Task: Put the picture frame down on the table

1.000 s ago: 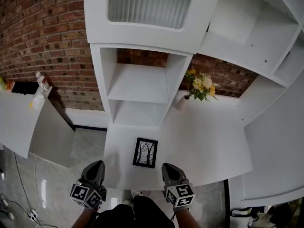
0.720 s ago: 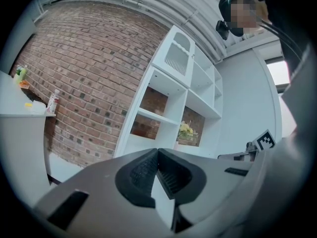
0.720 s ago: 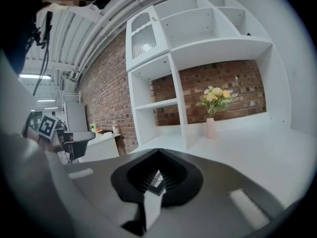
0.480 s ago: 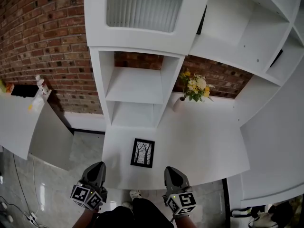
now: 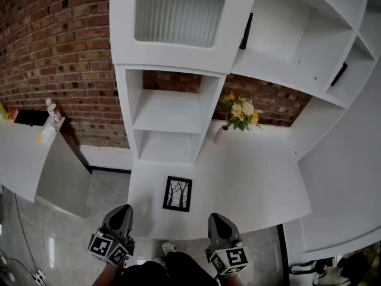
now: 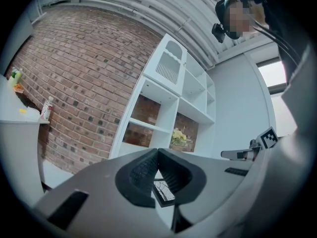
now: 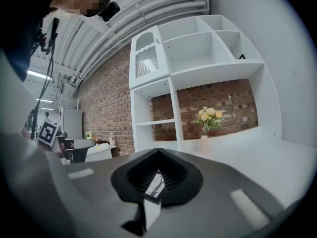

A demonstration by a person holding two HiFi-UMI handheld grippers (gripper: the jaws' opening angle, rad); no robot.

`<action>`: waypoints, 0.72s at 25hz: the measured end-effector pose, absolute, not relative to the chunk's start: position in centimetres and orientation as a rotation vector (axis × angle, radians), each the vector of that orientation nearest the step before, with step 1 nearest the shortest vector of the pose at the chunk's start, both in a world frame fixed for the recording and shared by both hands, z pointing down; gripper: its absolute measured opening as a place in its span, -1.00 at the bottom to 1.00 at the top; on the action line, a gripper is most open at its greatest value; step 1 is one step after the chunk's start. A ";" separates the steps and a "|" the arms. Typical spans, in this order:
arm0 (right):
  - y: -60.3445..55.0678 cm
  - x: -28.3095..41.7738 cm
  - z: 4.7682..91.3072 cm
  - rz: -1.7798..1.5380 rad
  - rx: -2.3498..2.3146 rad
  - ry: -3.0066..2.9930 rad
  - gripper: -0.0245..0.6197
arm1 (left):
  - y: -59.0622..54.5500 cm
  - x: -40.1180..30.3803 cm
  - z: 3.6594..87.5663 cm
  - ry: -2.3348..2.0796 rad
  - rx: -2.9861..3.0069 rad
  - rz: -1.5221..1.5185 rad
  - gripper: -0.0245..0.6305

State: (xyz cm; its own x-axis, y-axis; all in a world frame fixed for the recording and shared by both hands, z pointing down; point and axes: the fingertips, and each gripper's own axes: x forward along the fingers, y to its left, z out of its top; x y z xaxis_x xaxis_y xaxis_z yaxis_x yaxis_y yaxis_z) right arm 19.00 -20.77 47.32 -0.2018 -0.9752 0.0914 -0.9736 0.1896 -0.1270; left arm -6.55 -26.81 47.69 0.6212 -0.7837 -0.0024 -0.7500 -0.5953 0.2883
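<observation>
- White worktop (image 5: 256,183) already has the picture frame (image 5: 178,193) lying flat near its front edge, so we reckon the putting-down bit is done.
- Our left gripper (image 5: 121,212) and right gripper (image 5: 216,220) hang either side, apart from it, both closed on nothing, since nothing needs holding.

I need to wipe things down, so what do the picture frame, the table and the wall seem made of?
Picture frame: thin matt black border, probably wood or plastic; too small to tell. Table: smooth plain white top, likely painted or laminated board. Wall: rough red-brown brick with pale mortar lines.
</observation>
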 end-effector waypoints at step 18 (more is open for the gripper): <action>-19.4 20.1 45.9 -0.121 -2.016 2.378 -0.91 | -25.8 -7.5 46.8 -1.270 2.605 -0.215 -0.96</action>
